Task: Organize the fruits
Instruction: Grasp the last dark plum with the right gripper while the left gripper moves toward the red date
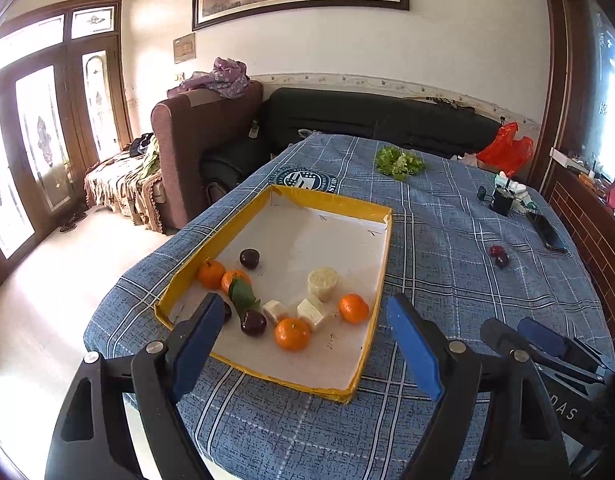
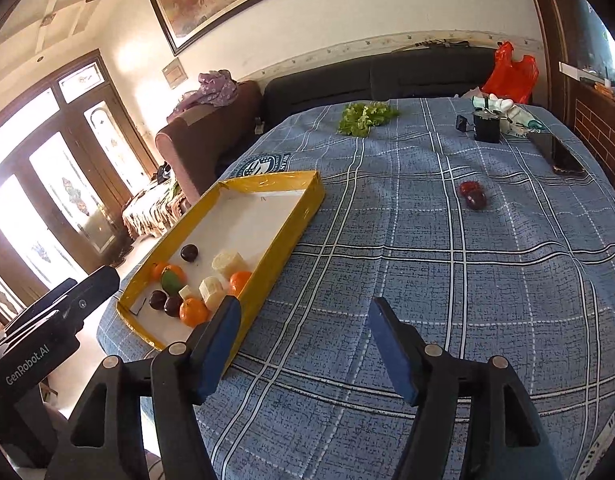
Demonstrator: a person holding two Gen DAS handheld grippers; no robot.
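A: What covers the table?
B: A blue plaid cloth (image 2: 387,280), with a yellow-rimmed tray (image 1: 381,256) on its left part.
A: And inside the tray?
B: Four tangerines (image 1: 292,334), three dark plums (image 1: 253,322), pale cut pieces (image 1: 322,283). Two red fruits (image 2: 473,195) lie apart on the cloth, near a phone (image 2: 563,156).
A: The grippers?
B: The left gripper (image 1: 307,336) hangs wide over the tray's near end, empty. The right gripper (image 2: 305,344) gapes over bare cloth, nothing between its jaws.

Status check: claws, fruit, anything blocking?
Left claw and right claw open, empty. Oranges, plums in yellow tray; two red fruits on the cloth outside. Path clear.
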